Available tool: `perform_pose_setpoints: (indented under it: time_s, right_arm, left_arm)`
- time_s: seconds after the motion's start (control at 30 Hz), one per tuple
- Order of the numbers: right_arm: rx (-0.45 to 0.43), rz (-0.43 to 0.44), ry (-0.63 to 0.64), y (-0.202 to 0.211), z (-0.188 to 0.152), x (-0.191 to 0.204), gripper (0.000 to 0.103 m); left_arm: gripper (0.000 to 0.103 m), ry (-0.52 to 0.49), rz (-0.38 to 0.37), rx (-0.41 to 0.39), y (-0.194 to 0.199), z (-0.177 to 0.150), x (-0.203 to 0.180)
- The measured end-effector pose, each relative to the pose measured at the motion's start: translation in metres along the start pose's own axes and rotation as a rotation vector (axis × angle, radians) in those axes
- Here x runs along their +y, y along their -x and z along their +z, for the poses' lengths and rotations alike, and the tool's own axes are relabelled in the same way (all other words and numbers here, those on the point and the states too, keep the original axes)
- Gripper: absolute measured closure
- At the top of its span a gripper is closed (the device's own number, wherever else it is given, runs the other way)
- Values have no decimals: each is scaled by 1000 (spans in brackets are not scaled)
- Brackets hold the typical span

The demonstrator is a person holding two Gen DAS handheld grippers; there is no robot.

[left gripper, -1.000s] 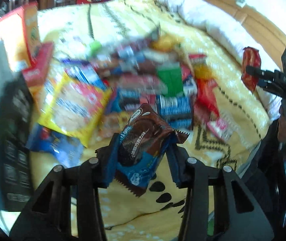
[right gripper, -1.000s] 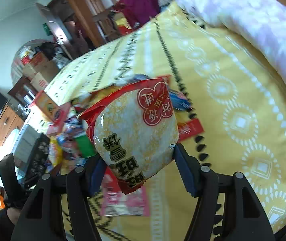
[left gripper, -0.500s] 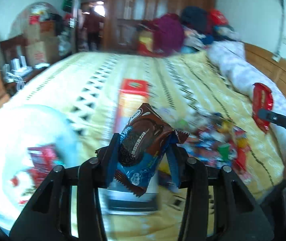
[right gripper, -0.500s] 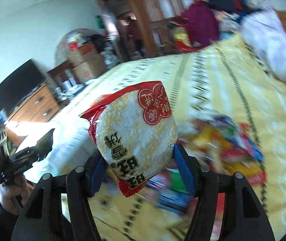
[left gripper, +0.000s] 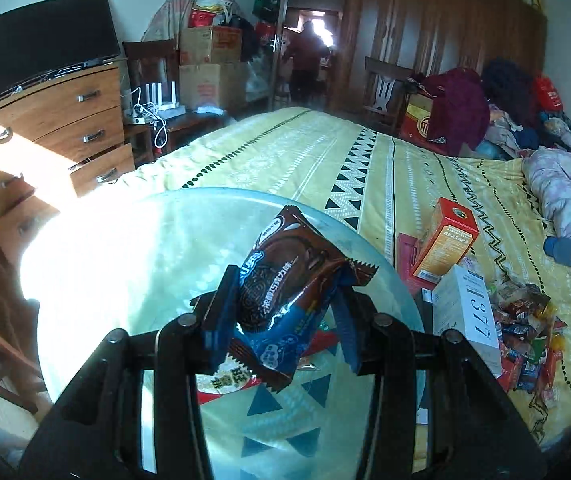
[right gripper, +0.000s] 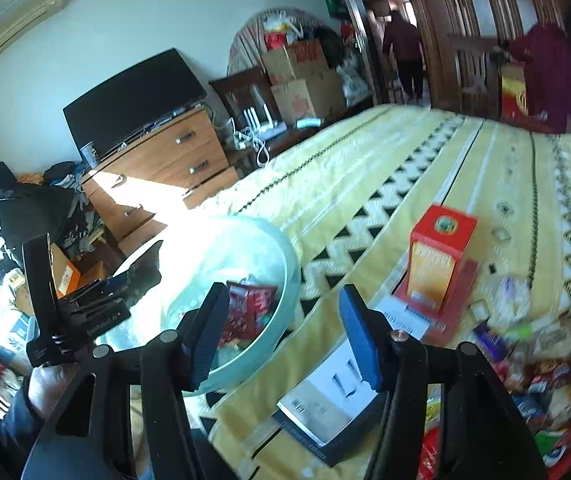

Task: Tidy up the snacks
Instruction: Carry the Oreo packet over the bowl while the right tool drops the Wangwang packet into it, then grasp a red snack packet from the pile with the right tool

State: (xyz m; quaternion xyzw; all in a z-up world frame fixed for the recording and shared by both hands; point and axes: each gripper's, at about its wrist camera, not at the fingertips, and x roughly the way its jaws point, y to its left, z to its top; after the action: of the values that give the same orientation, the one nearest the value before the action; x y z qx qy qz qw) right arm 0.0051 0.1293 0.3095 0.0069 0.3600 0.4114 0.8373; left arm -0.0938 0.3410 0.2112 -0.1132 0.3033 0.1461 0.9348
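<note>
My left gripper (left gripper: 285, 292) is shut on a brown and blue chocolate cookie packet (left gripper: 285, 280), which hangs over a pale green translucent basin (left gripper: 225, 193). Under it in the basin lies a red and white rice cracker packet (left gripper: 227, 380). My right gripper (right gripper: 283, 300) holds nothing, and its jaws are closing on empty air just right of the basin (right gripper: 287, 252). Red packets (right gripper: 249, 308) lie inside the basin. A hand holds the left gripper (right gripper: 153, 264) at the basin's left side.
An orange box (right gripper: 437, 264) stands on the yellow patterned bedspread (right gripper: 365, 168), with a white box (left gripper: 469, 312) in front of it. A pile of loose snacks (left gripper: 525, 340) lies at the right. A wooden dresser (left gripper: 65, 120) stands beyond the bed's left edge.
Both grippers swung from the snack pile over to the basin. The right gripper let go of the rice cracker packet, which now lies in the basin. The left keeps its cookie packet.
</note>
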Motion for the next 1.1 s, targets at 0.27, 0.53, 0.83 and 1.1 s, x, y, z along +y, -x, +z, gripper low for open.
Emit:
perform_pose_setpoints:
  time_s: [0.27,0.53,0.83,1.1]
  right_arm:
    - [144,-287,-124,30,-113,-100,22]
    - [492,-407,208,-22,-190,-125,20]
    - [620,-438,259,-80,-208,-156,11]
    - [622,-428,193,-71,-229,-158,13]
  left_arm:
    - [58,-6,-109,42,-8,-7,-8]
    - [57,-15,-162,64,-12,-7,-7]
    - [57,-18,-172,116,-24,-16,-12]
    - [55,-24,-198,127,-29,-16,-23]
